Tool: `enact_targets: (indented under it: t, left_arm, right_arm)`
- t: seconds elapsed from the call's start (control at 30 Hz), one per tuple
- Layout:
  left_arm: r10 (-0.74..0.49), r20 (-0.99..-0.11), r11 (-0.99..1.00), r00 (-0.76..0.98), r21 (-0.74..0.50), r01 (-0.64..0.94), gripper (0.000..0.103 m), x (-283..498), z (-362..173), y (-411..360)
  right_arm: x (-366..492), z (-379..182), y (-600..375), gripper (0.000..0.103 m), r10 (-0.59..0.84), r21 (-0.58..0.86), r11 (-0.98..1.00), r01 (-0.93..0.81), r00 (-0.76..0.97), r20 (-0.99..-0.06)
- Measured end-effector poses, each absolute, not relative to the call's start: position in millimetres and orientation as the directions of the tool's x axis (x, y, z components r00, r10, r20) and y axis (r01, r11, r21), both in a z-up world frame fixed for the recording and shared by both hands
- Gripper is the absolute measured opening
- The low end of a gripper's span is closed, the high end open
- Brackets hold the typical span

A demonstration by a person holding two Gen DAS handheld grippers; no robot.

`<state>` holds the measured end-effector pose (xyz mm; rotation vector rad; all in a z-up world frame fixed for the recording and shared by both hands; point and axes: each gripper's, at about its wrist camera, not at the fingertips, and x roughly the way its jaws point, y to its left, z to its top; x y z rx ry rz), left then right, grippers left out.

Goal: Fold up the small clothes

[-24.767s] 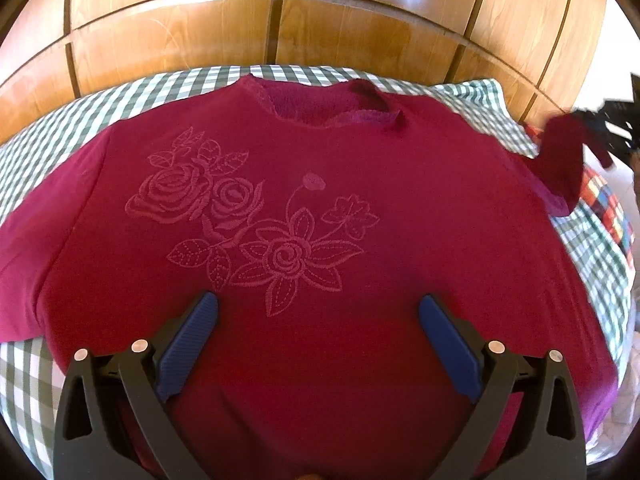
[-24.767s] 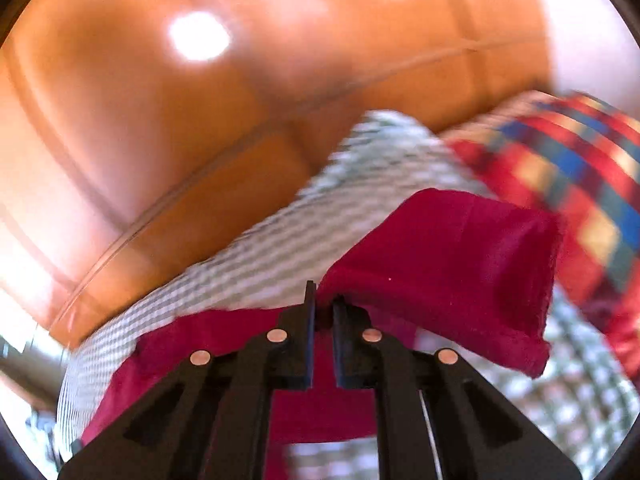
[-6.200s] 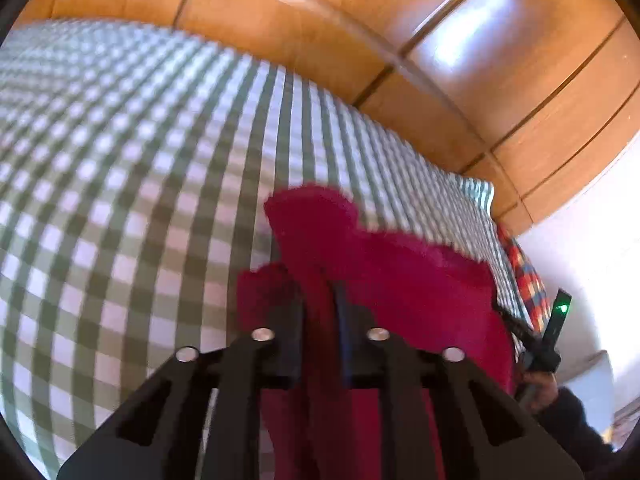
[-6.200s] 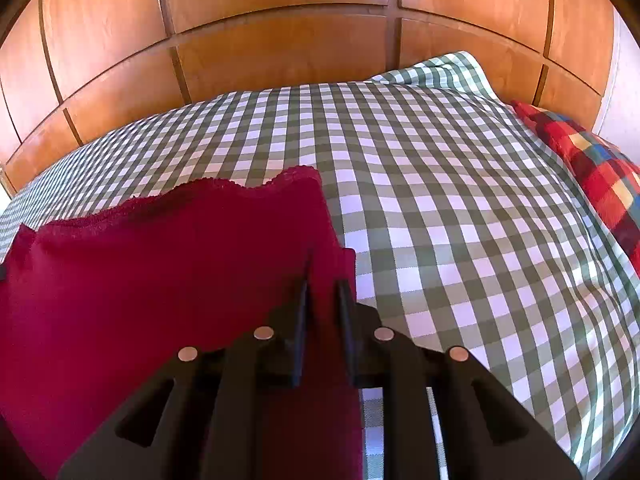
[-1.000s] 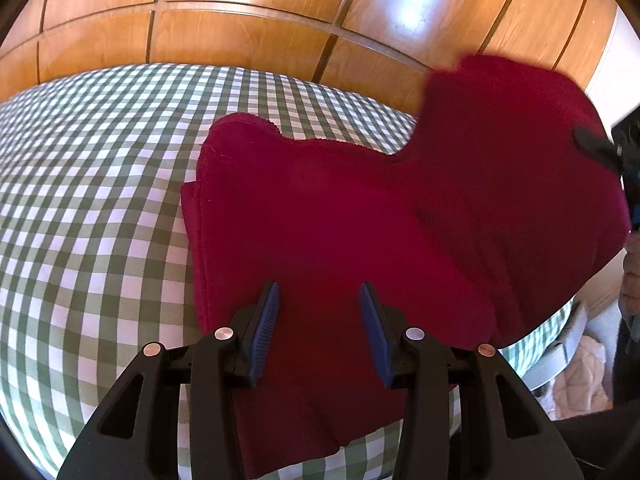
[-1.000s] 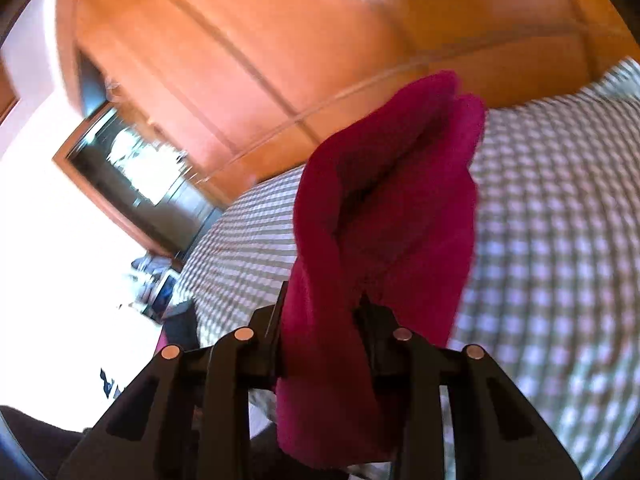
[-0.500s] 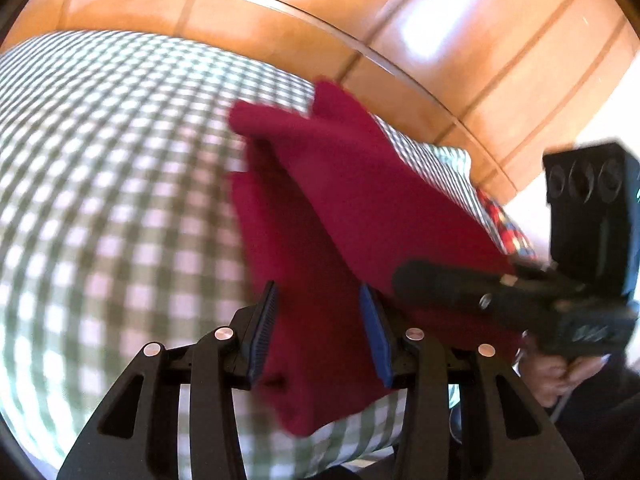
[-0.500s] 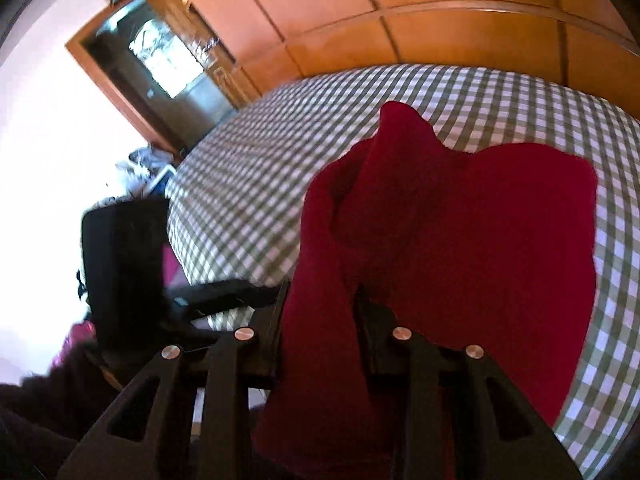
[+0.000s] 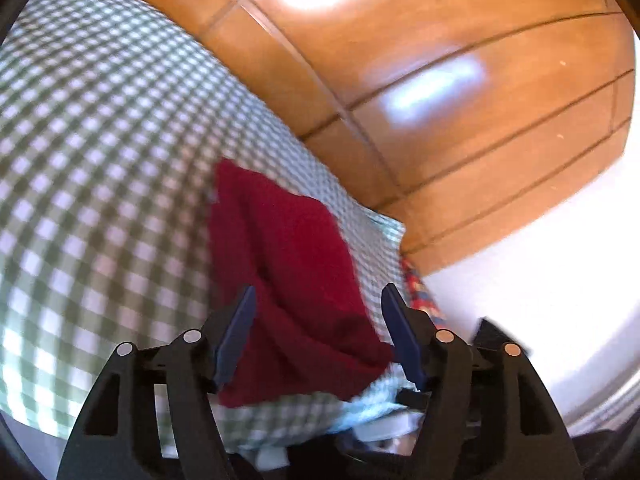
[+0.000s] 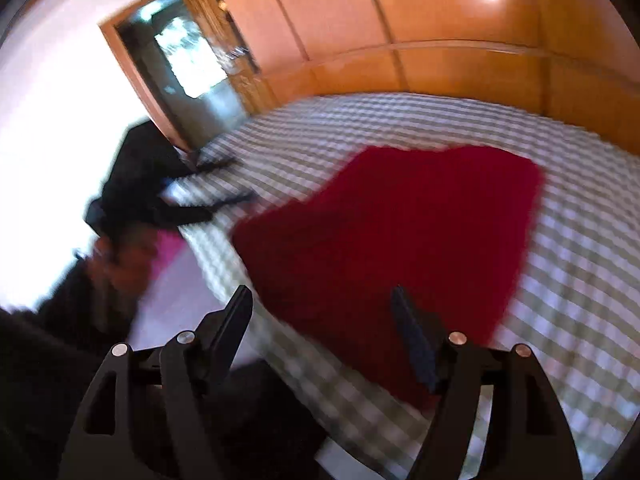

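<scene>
Fingers [image 9: 240, 328] on left gripper [image 9: 318, 334] spread wide, blue pads facing in, nothing pinched betw. them; hovering over near edge of bed [image 9: 80, 160], red garment [image 9: 288, 280] framed in the gap but not touched, far as can be told. Garment lying flat on green-white check cover as a compact folded bundle, near front edge & toward right side of bed in left wrist view. Blurry shot, so layers hard to count. Moving right: right gripper [image 10: 324, 332] also wide apart, empty, looking across same garment [image 10: 400, 248] from other side; left gripper's dark body [image 10: 132, 184] blurred at far left, wooden wardrobe [image 10: 400, 20] behind. Progress, as a judgement: fold looks essentially done, since piece sits as a tidy rough rectangle w/ both tools released. Left to do, prob. only a smoothing pat or squaring of the uneven top edge, poss. moving it aside. Orientation: in left wrist view long axis runs away from camera toward headboard panel [image 9: 440, 80], narrow end far. In right wrist view same axis runs diagonally, near-left to far-right. Which end is neck or hem: can't tell.
</scene>
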<state>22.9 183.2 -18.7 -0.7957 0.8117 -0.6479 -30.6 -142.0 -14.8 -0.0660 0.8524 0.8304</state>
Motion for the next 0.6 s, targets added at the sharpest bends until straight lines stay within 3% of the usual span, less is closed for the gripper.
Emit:
enact_targets:
  t: [0.23, 0.27, 0.3, 0.33, 0.4, 0.43, 0.5, 0.6]
  left_arm:
    - [-0.804, -0.442, 0.565, 0.399, -0.778, 0.276, 0.075, 19, -16, 132]
    - [-0.794, -0.467, 0.584, 0.39, -0.763, 0.276, 0.075, 18, -18, 127]
    - [-0.771, -0.503, 0.619, 0.391, -0.736, 0.273, 0.074, 18, -20, 122]
    - [-0.747, -0.533, 0.651, 0.398, -0.707, 0.276, 0.07, 18, -23, 118]
    - [-0.703, -0.578, 0.705, 0.415, -0.643, 0.299, 0.02, 15, -27, 112]
    - [-0.704, -0.576, 0.706, 0.416, -0.634, 0.316, 0.012, 12, -29, 112]
    - [-0.666, -0.603, 0.744, 0.439, -0.583, 0.328, 0.008, 4, -38, 116]
    - [-0.645, -0.65, 0.761, 0.402, -0.597, 0.254, 0.007, -2, -75, 126]
  right_arm:
    - [-39, -51, -146, 0.072, 0.493, 0.116, 0.766, -0.632, 0.463, -0.736]
    - [-40, -53, -144, 0.071, 0.485, 0.097, 0.767, -0.635, 0.474, -0.734]
    - [-42, -53, -147, 0.063, 0.473, 0.072, 0.77, -0.634, 0.49, -0.732]
    - [-41, -55, -145, 0.054, 0.45, 0.04, 0.778, -0.627, 0.511, -0.732]
    - [-42, -55, -145, 0.027, 0.391, -0.024, 0.798, -0.602, 0.548, -0.739]
    - [-41, -56, -149, 0.025, 0.397, -0.014, 0.8, -0.6, 0.546, -0.738]
    - [-43, -59, -155, 0.018, 0.399, -0.01, 0.801, -0.599, 0.546, -0.736]
    - [-45, -71, -157, 0.017, 0.394, -0.003, 0.799, -0.601, 0.528, -0.753]
